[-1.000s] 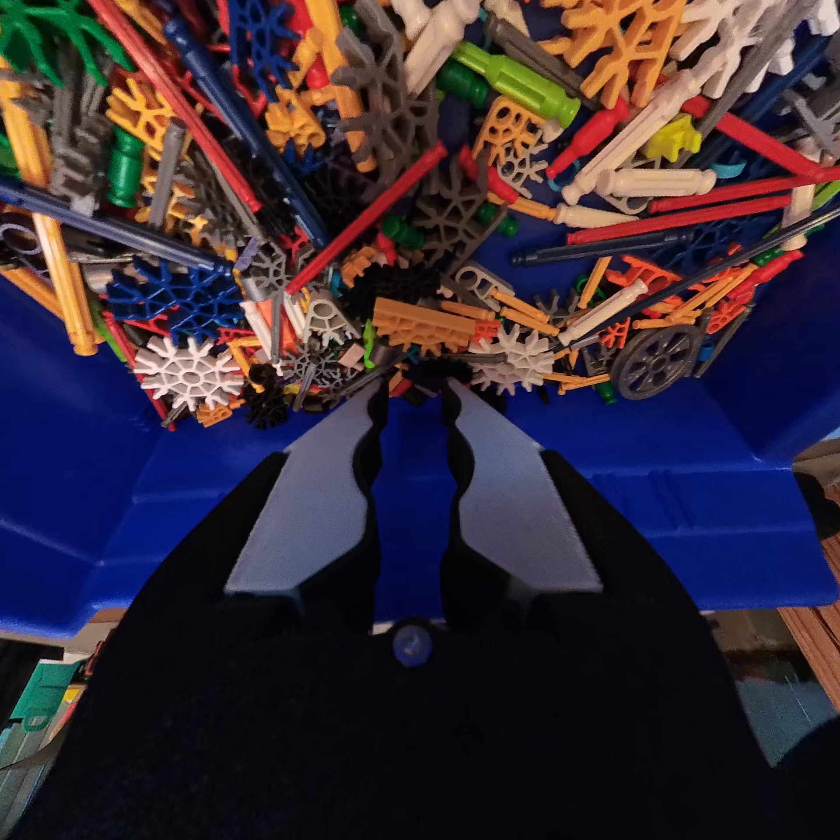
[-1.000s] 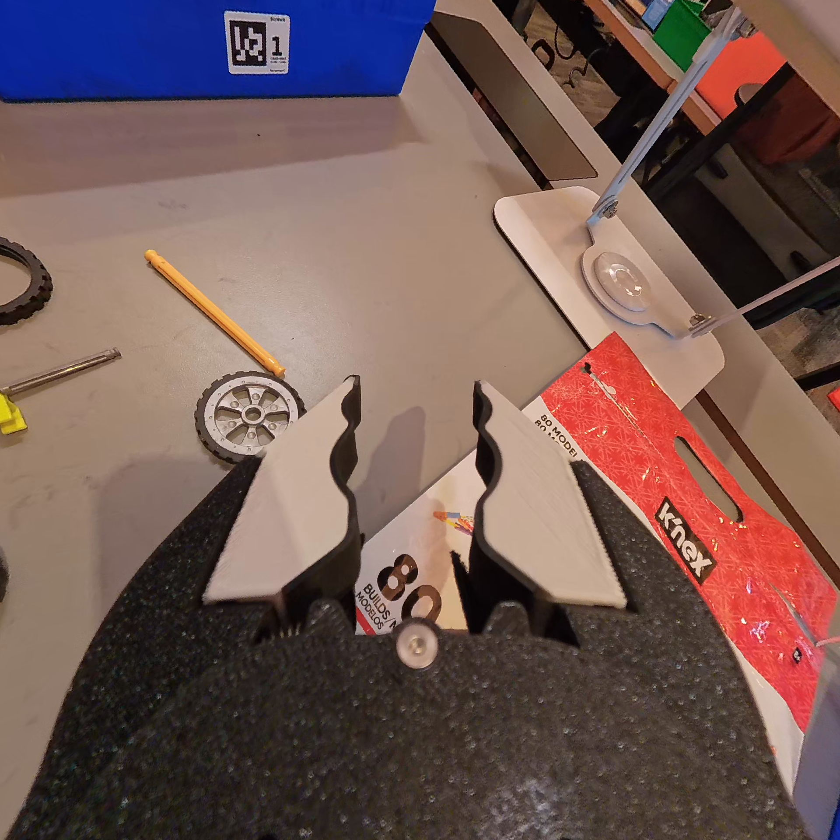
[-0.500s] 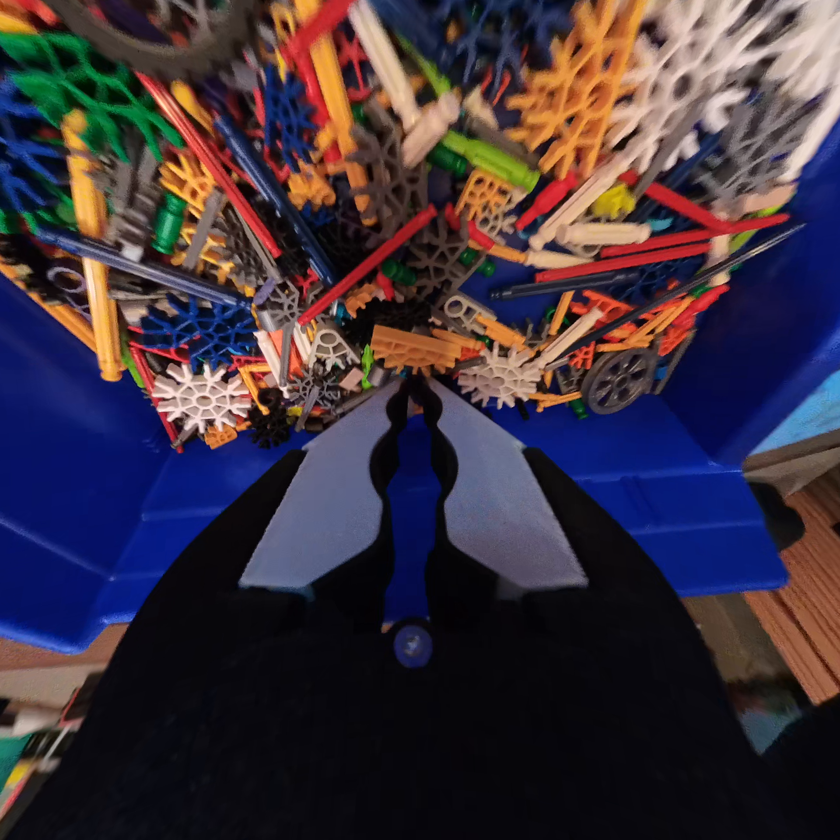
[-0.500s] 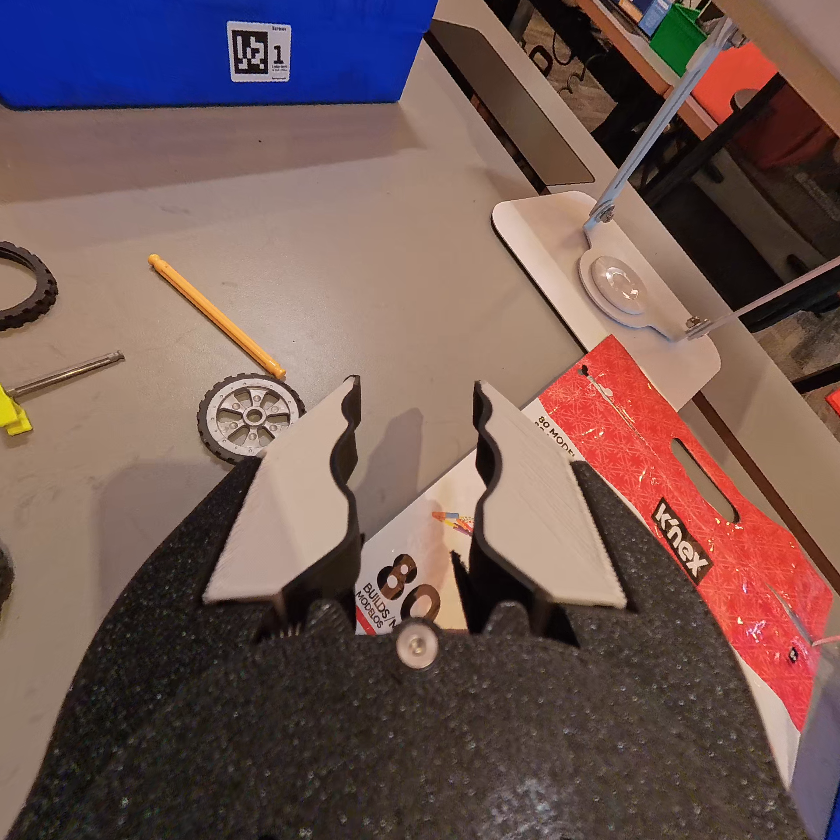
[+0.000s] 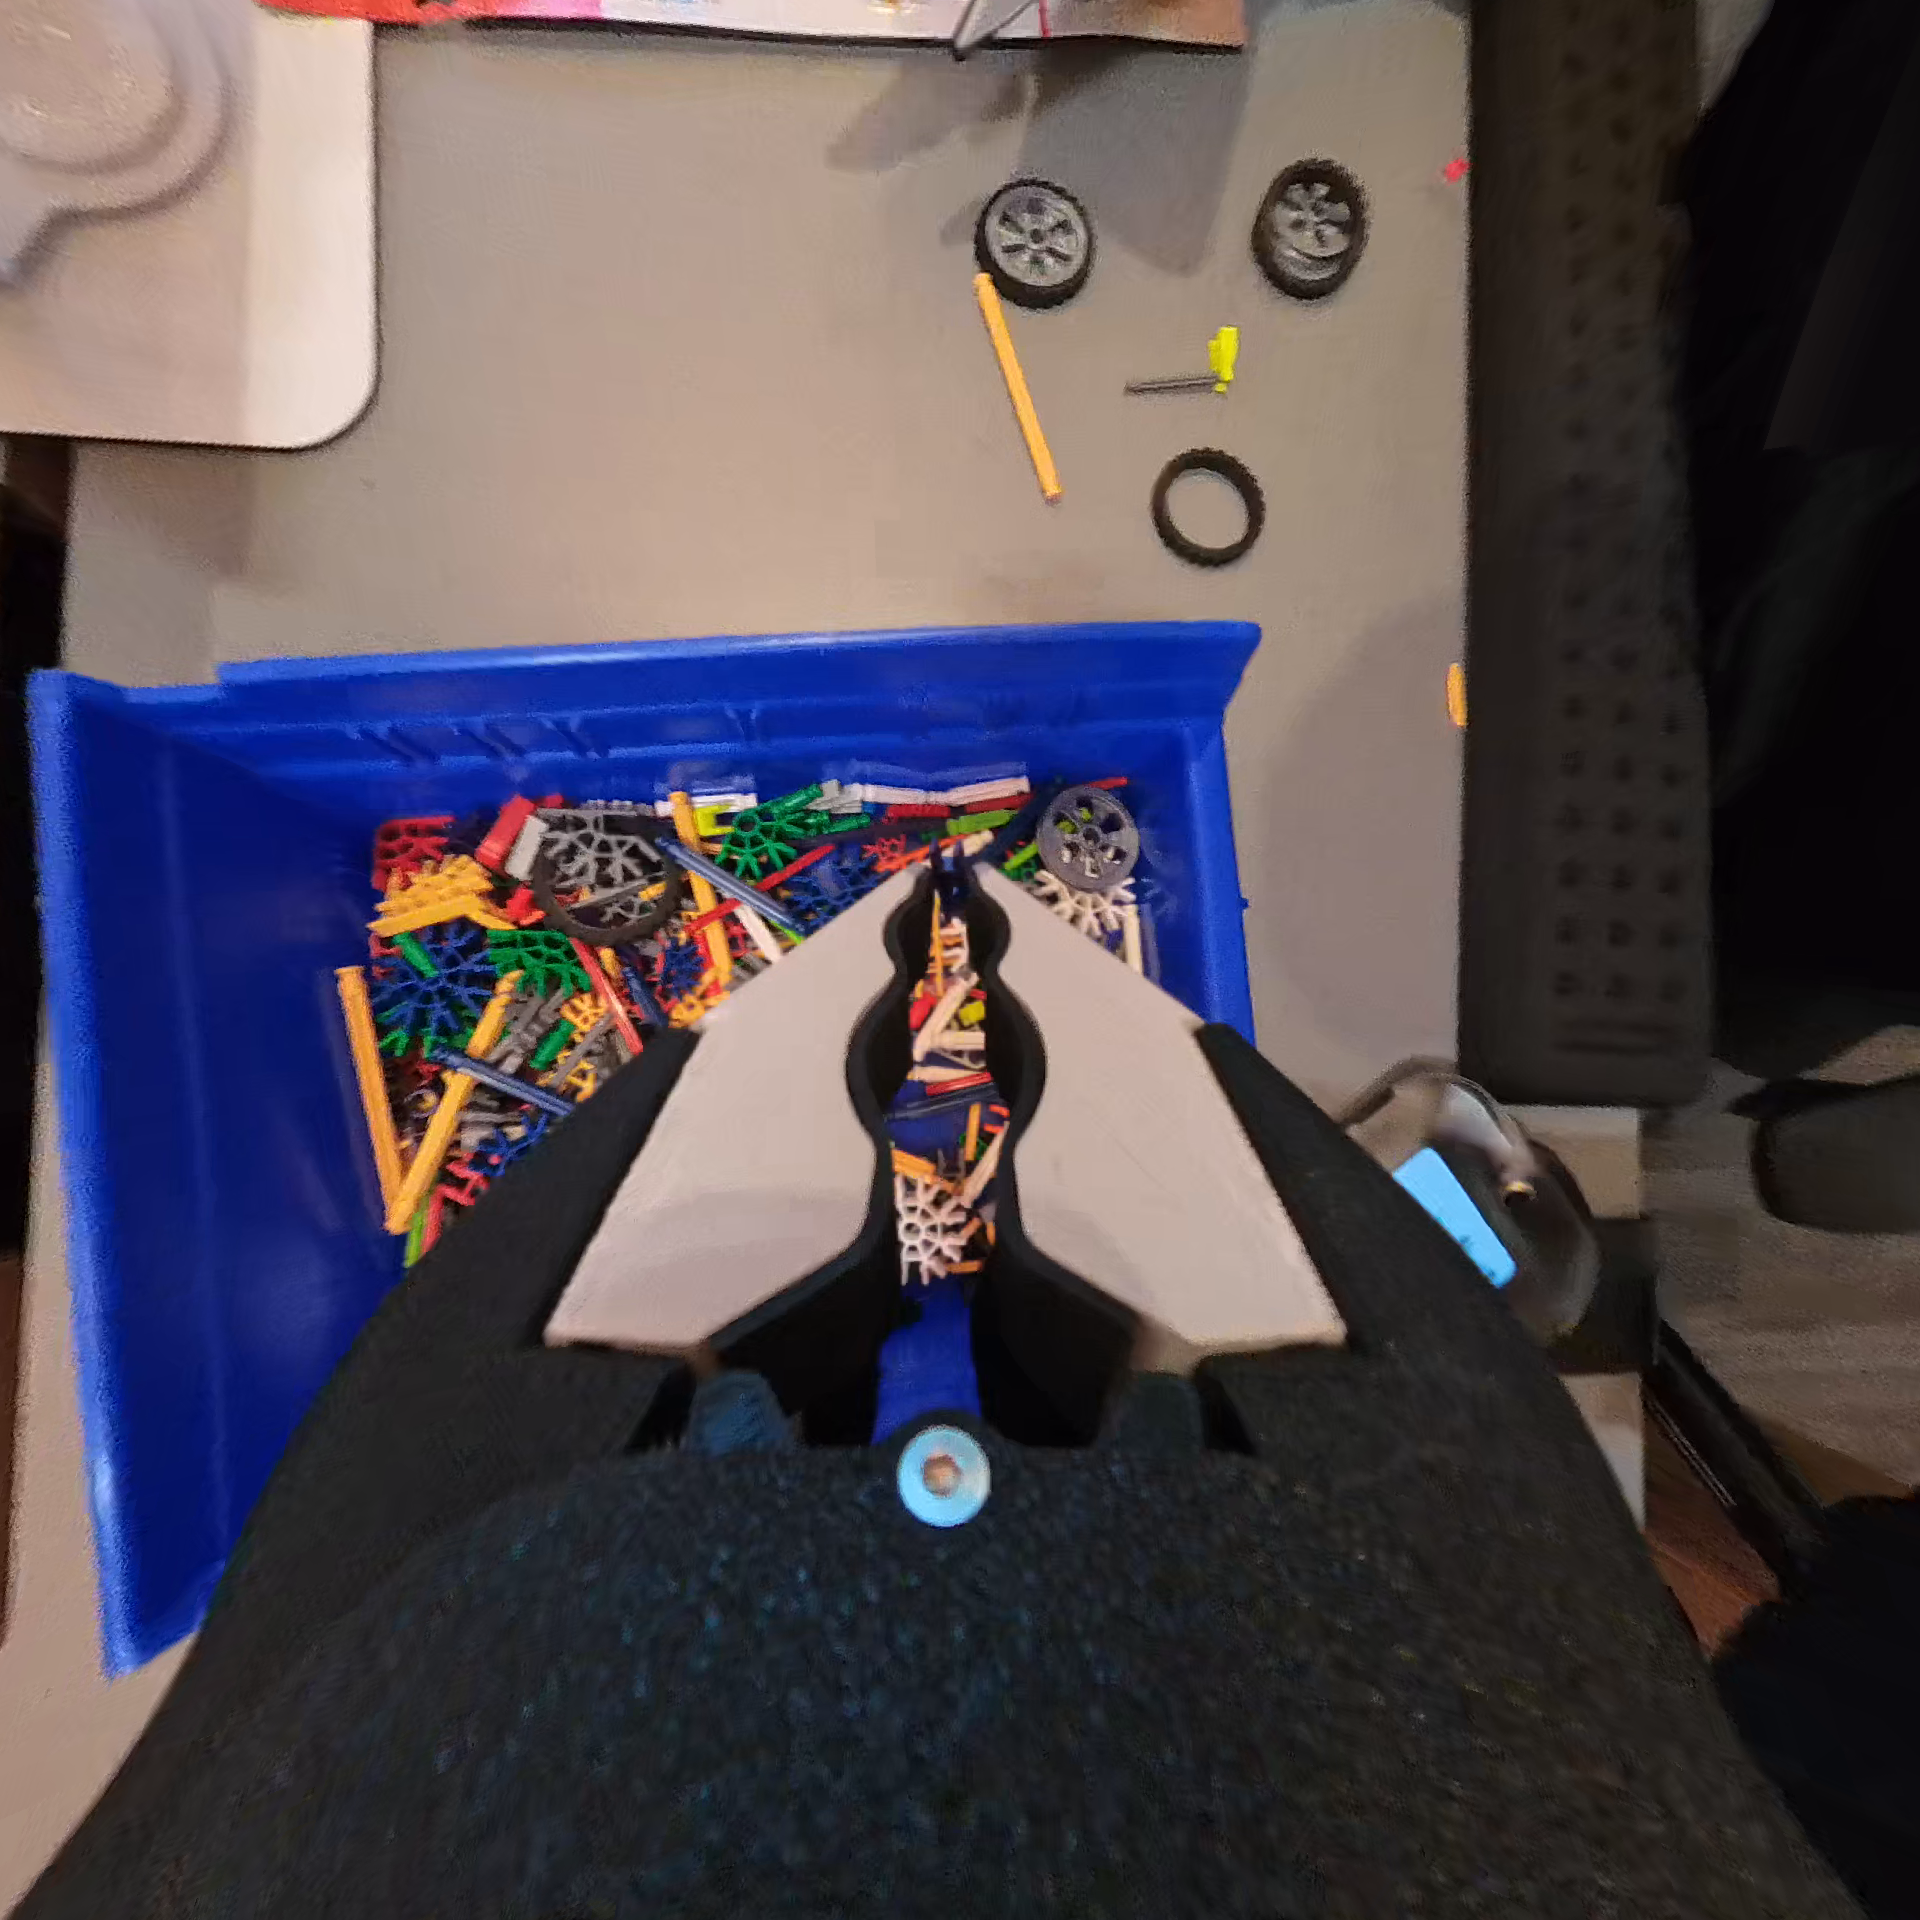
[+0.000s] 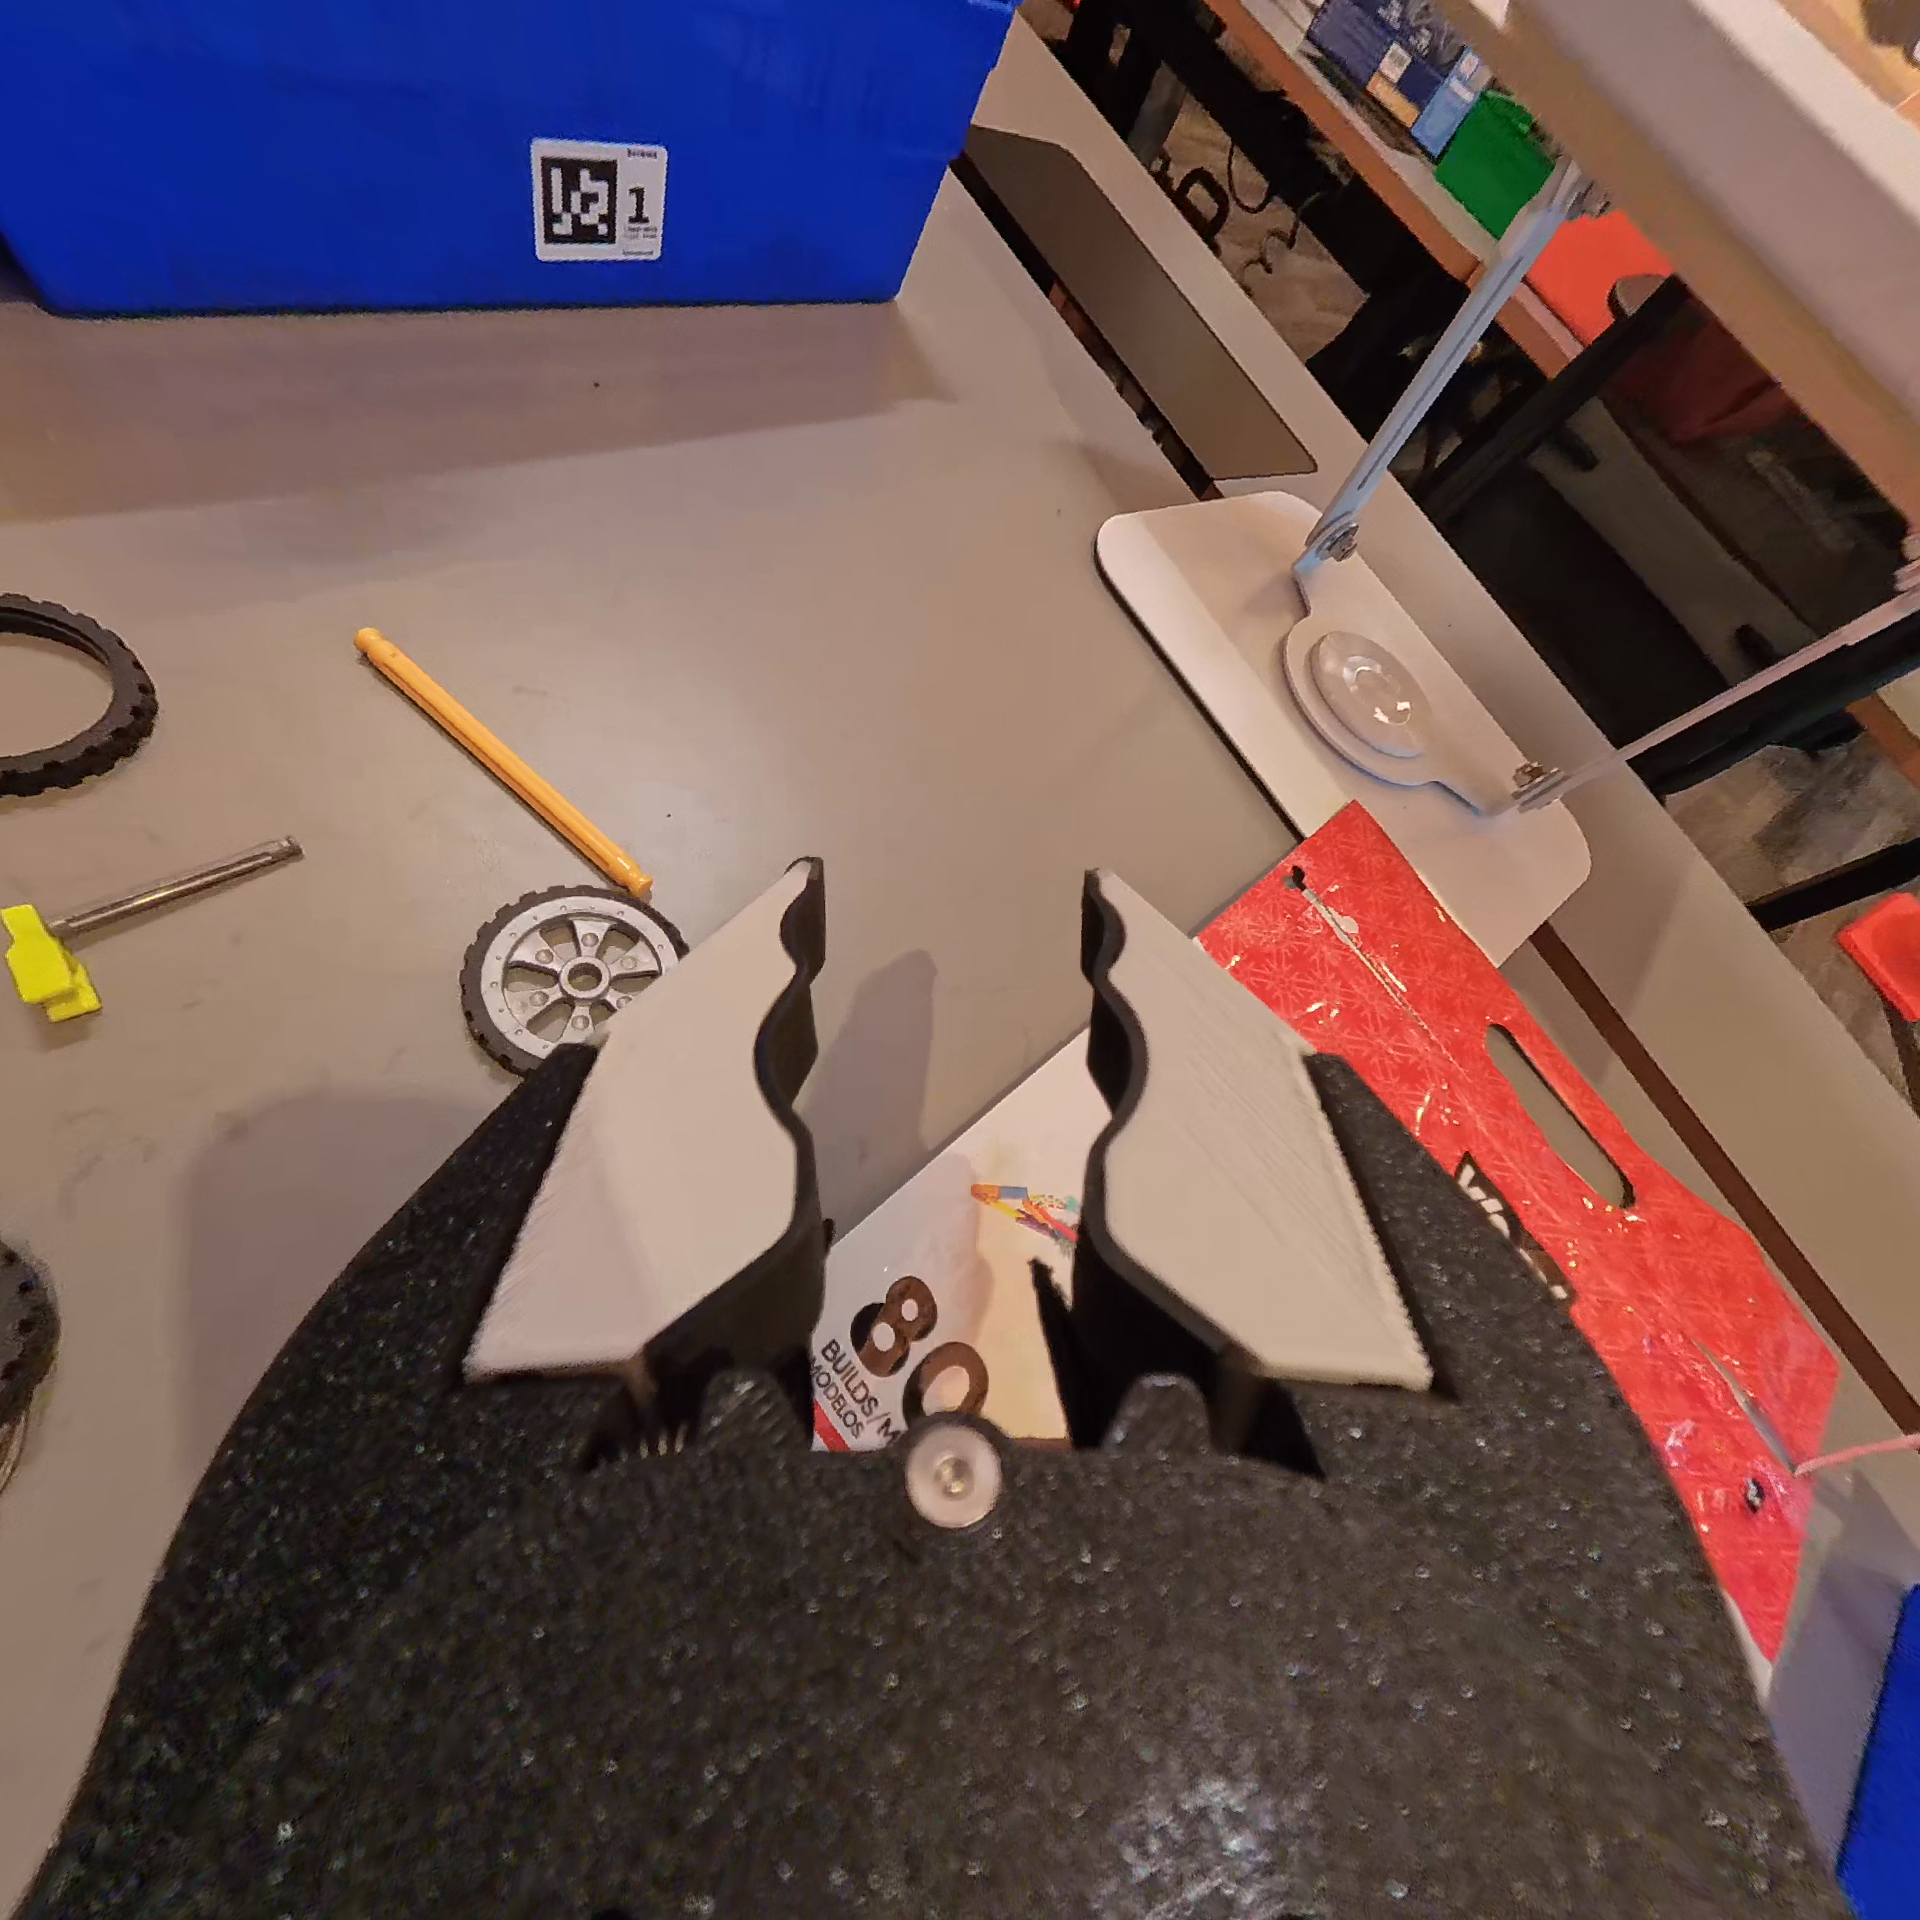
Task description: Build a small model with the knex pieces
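My left gripper (image 5: pixel 948 883) is shut on a small dark piece, which shows only as a dark speck between the tips. It hangs high above the blue bin (image 5: pixel 208 1039), which holds a pile of coloured construction-toy parts (image 5: pixel 582 966). My right gripper (image 6: pixel 951 894) is open and empty over the grey table, above a corner of a red and white package (image 6: pixel 1507 1143). A grey spoked wheel (image 6: pixel 566 977) lies just left of its left finger. An orange rod (image 6: pixel 499 758), a black tyre ring (image 6: pixel 83 696) and a grey rod with a yellow connector (image 6: pixel 156 894) lie further left.
In the left wrist view the table beyond the bin holds two wheels (image 5: pixel 1034 242) (image 5: pixel 1309 227), the orange rod (image 5: pixel 1016 387) and the tyre ring (image 5: pixel 1207 507). A black mesh chair (image 5: pixel 1579 520) stands at the right. A white stand base (image 6: pixel 1247 623) sits by the table's right edge. Tip to tip, the grippers are about 30 cm apart.
My left gripper closed on a small dark piece at the pile's near edge and rose high above the bin. The right gripper has barely moved.
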Demonstrator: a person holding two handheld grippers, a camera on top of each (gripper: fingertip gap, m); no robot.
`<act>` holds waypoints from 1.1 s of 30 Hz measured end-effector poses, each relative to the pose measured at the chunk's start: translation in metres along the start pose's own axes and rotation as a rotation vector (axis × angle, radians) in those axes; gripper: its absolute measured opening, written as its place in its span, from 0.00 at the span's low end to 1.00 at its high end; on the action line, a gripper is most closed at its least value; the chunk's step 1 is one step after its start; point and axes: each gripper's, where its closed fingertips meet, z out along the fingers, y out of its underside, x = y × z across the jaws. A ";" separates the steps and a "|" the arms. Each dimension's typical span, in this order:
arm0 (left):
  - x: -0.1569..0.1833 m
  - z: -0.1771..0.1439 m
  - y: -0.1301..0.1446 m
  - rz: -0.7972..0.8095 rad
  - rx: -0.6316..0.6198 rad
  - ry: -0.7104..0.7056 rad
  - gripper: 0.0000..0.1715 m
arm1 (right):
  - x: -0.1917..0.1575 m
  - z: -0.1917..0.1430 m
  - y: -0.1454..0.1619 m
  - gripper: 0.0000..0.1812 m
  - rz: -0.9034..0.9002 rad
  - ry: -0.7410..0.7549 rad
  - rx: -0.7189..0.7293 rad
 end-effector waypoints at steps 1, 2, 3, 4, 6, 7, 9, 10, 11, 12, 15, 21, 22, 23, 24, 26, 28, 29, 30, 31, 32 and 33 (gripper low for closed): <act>0.003 0.000 -0.004 0.009 -0.025 -0.041 0.02 | 0.000 -0.001 -0.001 0.27 0.004 0.000 0.006; 0.009 0.002 -0.006 0.026 -0.063 -0.078 0.02 | 0.001 -0.001 -0.002 0.27 0.008 0.000 0.010; 0.016 0.003 -0.010 0.045 -0.098 -0.122 0.02 | 0.000 -0.002 -0.002 0.27 0.009 -0.001 0.012; 0.022 0.004 -0.013 0.057 -0.131 -0.177 0.02 | 0.000 -0.002 -0.003 0.27 0.008 -0.003 0.014; 0.040 0.009 -0.021 0.079 -0.182 -0.263 0.02 | -0.002 -0.001 -0.003 0.27 0.008 -0.010 0.016; 0.052 0.013 -0.023 0.088 -0.200 -0.289 0.02 | -0.003 0.000 -0.003 0.27 0.008 -0.013 0.015; 0.074 0.019 -0.012 0.061 -0.268 -0.343 0.02 | -0.005 0.000 -0.003 0.27 0.002 -0.017 0.012; 0.085 0.021 -0.004 0.045 -0.291 -0.358 0.02 | -0.005 0.000 -0.004 0.27 -0.002 -0.017 0.013; 0.096 0.024 0.001 0.032 -0.288 -0.359 0.02 | -0.006 -0.001 -0.005 0.27 -0.003 -0.017 0.017; 0.107 0.027 0.006 0.015 -0.277 -0.360 0.02 | -0.006 -0.001 -0.007 0.27 -0.005 -0.018 0.021; 0.135 0.049 0.025 -0.023 -0.262 -0.327 0.02 | -0.008 0.000 -0.008 0.27 -0.010 -0.021 0.021; 0.158 0.113 0.024 -0.003 -0.181 -0.337 0.02 | -0.011 0.004 -0.004 0.27 -0.016 -0.029 0.003; 0.159 0.122 0.020 0.021 -0.166 -0.353 0.02 | -0.011 0.004 -0.004 0.27 -0.017 -0.029 0.002; 0.160 0.130 0.017 0.040 -0.160 -0.367 0.02 | -0.011 0.004 -0.004 0.27 -0.018 -0.028 0.002; 0.161 0.138 0.016 0.052 -0.165 -0.371 0.02 | -0.011 0.004 -0.004 0.27 -0.018 -0.028 0.004; 0.160 0.149 0.008 0.062 -0.137 -0.387 0.02 | -0.011 0.003 -0.005 0.27 -0.015 -0.030 0.007; 0.162 0.159 0.005 0.079 -0.140 -0.383 0.01 | -0.011 0.003 -0.005 0.27 -0.017 -0.029 0.006; 0.160 0.162 0.005 0.083 -0.146 -0.392 0.01 | -0.011 0.003 -0.005 0.27 -0.018 -0.029 0.007; 0.160 0.166 0.004 0.074 -0.138 -0.386 0.01 | -0.011 0.002 -0.006 0.27 -0.018 -0.029 0.010; 0.161 0.171 0.002 0.068 -0.125 -0.374 0.02 | -0.011 0.001 -0.007 0.27 -0.019 -0.028 0.013; 0.160 0.175 0.001 0.071 -0.120 -0.374 0.02 | -0.010 0.000 -0.008 0.27 -0.020 -0.026 0.016; 0.159 0.178 -0.001 0.073 -0.118 -0.379 0.03 | -0.010 0.000 -0.008 0.27 -0.020 -0.024 0.018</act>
